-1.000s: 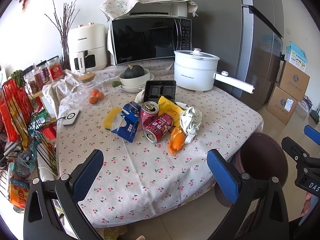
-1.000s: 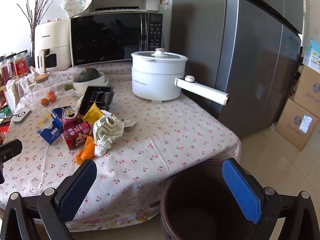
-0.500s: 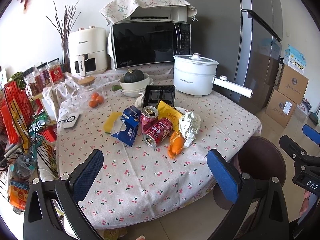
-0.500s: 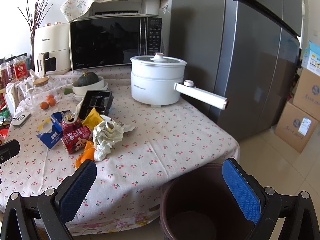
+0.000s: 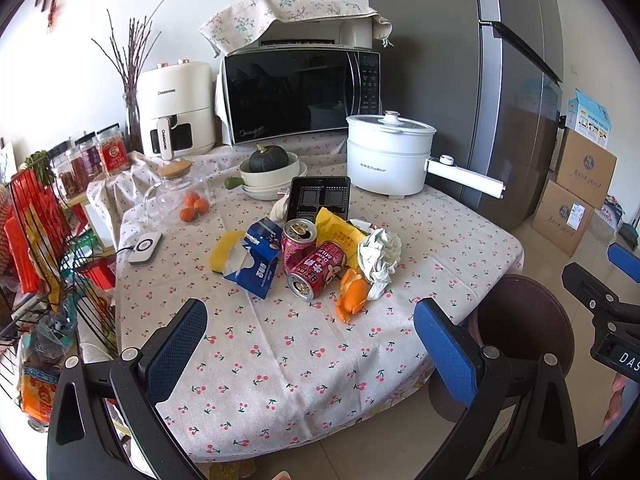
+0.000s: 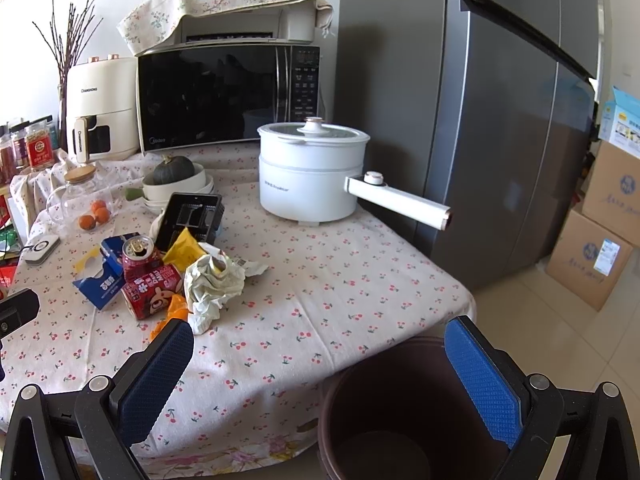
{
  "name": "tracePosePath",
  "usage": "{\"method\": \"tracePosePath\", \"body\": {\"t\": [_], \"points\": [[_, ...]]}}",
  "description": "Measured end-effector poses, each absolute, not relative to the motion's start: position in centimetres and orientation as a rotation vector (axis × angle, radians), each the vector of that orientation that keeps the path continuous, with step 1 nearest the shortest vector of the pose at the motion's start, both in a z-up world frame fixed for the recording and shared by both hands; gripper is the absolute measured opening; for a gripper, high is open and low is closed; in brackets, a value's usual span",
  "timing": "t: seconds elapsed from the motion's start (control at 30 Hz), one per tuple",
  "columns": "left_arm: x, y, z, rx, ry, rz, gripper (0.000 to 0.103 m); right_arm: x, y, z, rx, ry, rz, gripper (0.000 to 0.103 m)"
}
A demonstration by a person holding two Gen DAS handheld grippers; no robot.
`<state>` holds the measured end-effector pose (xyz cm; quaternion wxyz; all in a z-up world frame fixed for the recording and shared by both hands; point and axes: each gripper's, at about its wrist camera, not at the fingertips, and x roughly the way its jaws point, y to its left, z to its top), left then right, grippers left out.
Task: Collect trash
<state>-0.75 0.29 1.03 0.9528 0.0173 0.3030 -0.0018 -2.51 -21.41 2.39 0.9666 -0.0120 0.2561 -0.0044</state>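
Cherry-printed cloth covers the table (image 5: 304, 344), and the trash lies heaped near its middle: an upright red drink can (image 5: 298, 238) with a second red can (image 5: 316, 270) on its side just in front of it, a torn blue carton (image 5: 256, 264) touching them on the left, a yellow snack wrapper (image 5: 340, 232) behind, crumpled white paper (image 5: 378, 258) to the right, orange peel (image 5: 352, 294) at the front, and a black plastic tray (image 5: 320, 200) propped at the back. The left gripper (image 5: 310, 354) hangs over the table's near edge, jaws spread wide and holding nothing, well short of the heap. The right gripper (image 6: 320, 380) is likewise spread wide and empty, poised above the dark brown trash bin (image 6: 400, 420) that stands on the floor just beside the table's corner. A white electric pot (image 6: 314, 172) sits behind the heap, before the microwave (image 6: 228, 96).
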Motion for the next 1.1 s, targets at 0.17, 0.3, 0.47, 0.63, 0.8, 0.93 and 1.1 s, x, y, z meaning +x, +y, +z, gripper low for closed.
{"method": "tracePosePath", "body": {"t": [0.17, 0.3, 0.47, 0.63, 0.8, 0.93, 1.1], "points": [[-0.8, 0.3, 1.0, 0.037, 0.615, -0.003, 0.103, -2.6, -21.4, 2.4, -0.021, 0.517, -0.01, 0.103], [-0.8, 0.3, 1.0, 0.027, 0.62, -0.006, 0.103, -2.6, -21.4, 2.5, -0.021, 0.517, -0.011, 0.103], [-0.7, 0.3, 0.7, 0.031, 0.647, -0.003, 0.103, -2.6, -21.5, 2.5, -0.021, 0.517, -0.011, 0.103], [-0.3, 0.5, 0.8, 0.032, 0.662, -0.004, 0.103, -2.5, -21.6, 2.6, -0.023, 0.522, -0.009, 0.103], [1.7, 0.9, 1.5, 0.098, 0.704, -0.019, 0.103, -1.9, -21.5, 2.7, -0.047, 0.549, 0.006, 0.103], [4.1, 1.3, 1.9, 0.164, 0.735, -0.007, 0.103, -0.2, -21.6, 3.0, -0.084, 0.625, 0.01, 0.103], [8.2, 2.6, 1.3, 0.113, 0.862, -0.062, 0.103, 2.9, -22.8, 3.3, -0.03, 0.741, 0.06, 0.103]]}}
